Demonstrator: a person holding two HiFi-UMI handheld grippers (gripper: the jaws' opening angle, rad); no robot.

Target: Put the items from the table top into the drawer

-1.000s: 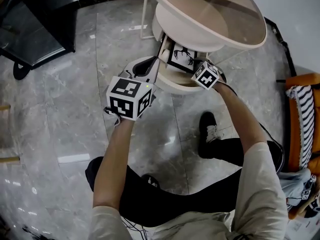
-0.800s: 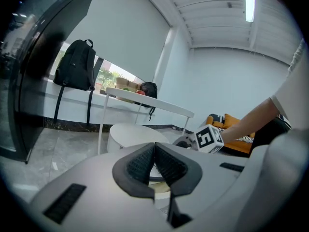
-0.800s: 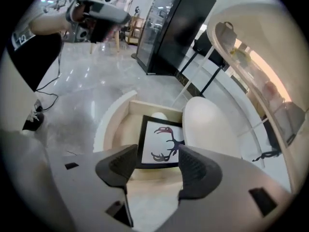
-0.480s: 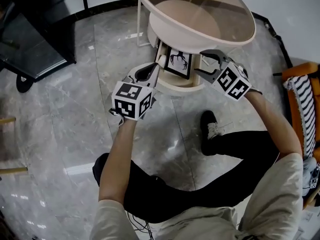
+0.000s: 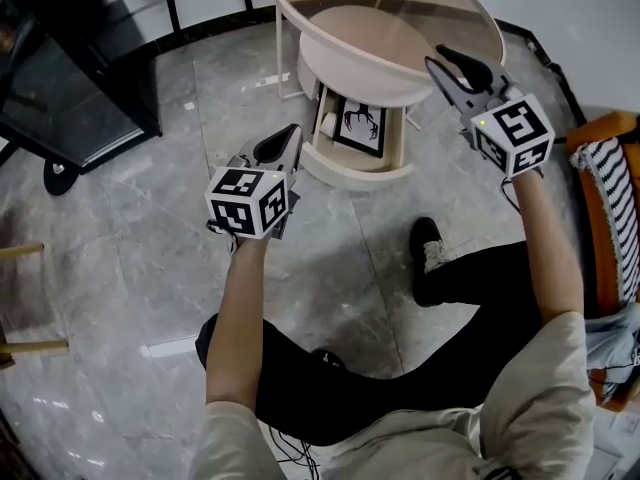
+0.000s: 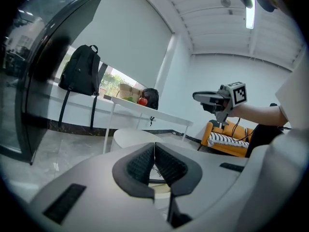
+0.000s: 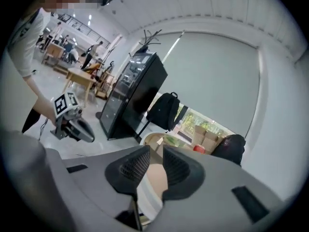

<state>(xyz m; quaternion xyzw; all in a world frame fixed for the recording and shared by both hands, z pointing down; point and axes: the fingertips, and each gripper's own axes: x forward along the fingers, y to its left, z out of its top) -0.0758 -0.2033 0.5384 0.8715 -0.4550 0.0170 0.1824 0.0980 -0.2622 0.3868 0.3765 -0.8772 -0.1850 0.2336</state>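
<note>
Two empty grippers: left gripper [image 5: 288,136] jaws pressed together beside open drawer [image 5: 350,176]; right gripper [image 5: 445,60] over table top [image 5: 400,3], jaws just narrowing, slim gap.

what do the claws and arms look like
The left claw and right claw have pale grey shells, black ribbed pads and a white cube of black square markers. Short beige sleeves. The right's jaws have just been closing, empty.

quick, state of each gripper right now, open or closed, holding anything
left gripper: closed, nothing between its jaws
right gripper: jaws slightly apart, have just been closing, nothing between them
</note>
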